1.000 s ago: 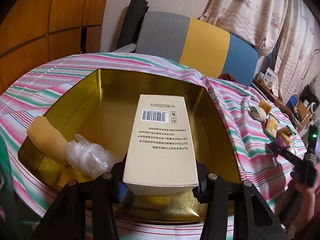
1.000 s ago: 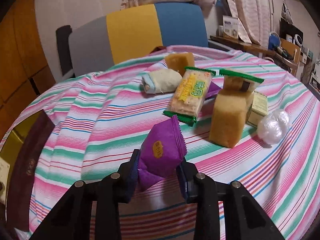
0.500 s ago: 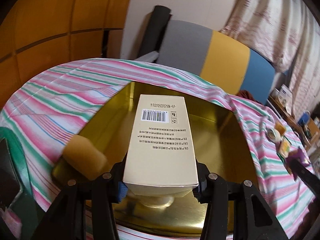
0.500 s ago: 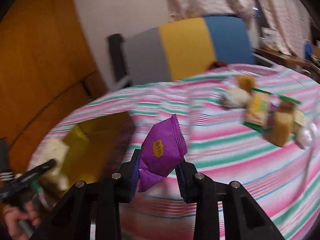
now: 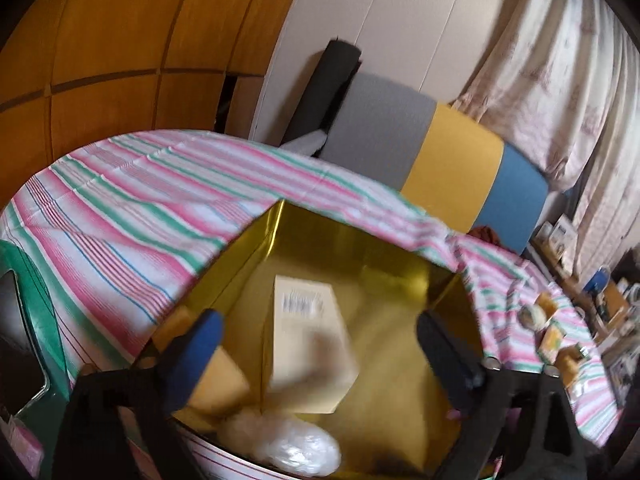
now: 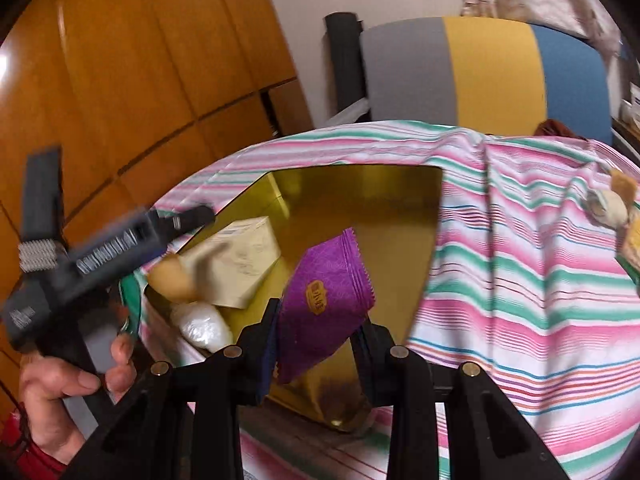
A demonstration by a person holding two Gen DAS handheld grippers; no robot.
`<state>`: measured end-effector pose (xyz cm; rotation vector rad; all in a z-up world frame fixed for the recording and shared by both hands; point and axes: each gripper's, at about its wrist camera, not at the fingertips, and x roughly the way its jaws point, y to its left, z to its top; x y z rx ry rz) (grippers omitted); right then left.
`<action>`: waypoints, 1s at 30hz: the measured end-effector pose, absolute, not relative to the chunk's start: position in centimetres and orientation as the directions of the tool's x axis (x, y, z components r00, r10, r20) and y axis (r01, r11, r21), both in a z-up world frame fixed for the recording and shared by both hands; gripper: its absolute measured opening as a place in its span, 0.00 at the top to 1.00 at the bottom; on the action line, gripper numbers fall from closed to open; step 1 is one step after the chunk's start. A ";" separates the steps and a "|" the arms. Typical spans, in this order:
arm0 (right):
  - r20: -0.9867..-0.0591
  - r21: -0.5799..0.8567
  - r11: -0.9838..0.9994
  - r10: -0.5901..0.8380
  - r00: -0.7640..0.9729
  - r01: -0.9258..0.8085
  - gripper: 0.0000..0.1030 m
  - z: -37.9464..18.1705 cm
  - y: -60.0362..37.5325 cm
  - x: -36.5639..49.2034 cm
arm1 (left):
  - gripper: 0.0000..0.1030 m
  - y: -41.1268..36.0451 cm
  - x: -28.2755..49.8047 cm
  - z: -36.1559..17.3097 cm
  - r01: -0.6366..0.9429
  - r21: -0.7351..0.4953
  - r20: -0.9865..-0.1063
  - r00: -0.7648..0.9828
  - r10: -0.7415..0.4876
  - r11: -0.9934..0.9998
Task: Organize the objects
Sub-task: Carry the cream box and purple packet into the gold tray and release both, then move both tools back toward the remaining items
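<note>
Jaws of the right gripper (image 6: 316, 344) are closed on a purple snack packet (image 6: 326, 300), pinching its lower end so the packet's long axis runs up and away from the jaws, tilted to the right. Directly beyond and below it lies the open gold tin (image 6: 424, 248), so the packet hangs over the tin's near right part; lowering it forward looks like the likely next move. The left gripper (image 5: 320, 344) has its jaws spread wide and holds nothing. Between and just past its fingertips, inside the tin, rests a cream box (image 5: 308, 340) with a barcode at its far end, its long axis pointing away from the jaws. A tan cake piece (image 5: 218, 380) and a clear wrapped bundle (image 5: 292, 446) sit in the tin's near left corner beside the box. The tin stands on the striped cloth (image 6: 520, 280) at the counter's left side; more snacks (image 6: 608, 208) wait towards the right edge.
</note>
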<state>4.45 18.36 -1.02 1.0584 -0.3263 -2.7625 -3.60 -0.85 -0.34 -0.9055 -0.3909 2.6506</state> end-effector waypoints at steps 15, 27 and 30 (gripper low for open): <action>-0.688 0.307 -0.940 -0.327 -0.648 0.148 0.55 -3.3 14.9 1.7 | 0.00 -4.0 -3.5 2.4 -0.077 -0.459 -0.509 -0.794 0.333 -0.885; -0.626 0.277 -0.961 -0.193 -0.756 0.016 0.55 -1.1 19.1 4.9 | 0.00 0.3 -2.1 1.3 -0.154 -0.349 -0.543 -0.770 0.334 -0.924; -0.621 0.265 -0.963 -0.125 -0.774 -0.058 0.55 -0.7 21.3 5.8 | 0.00 1.4 -1.5 1.2 -0.189 -0.338 -0.545 -0.760 0.355 -0.922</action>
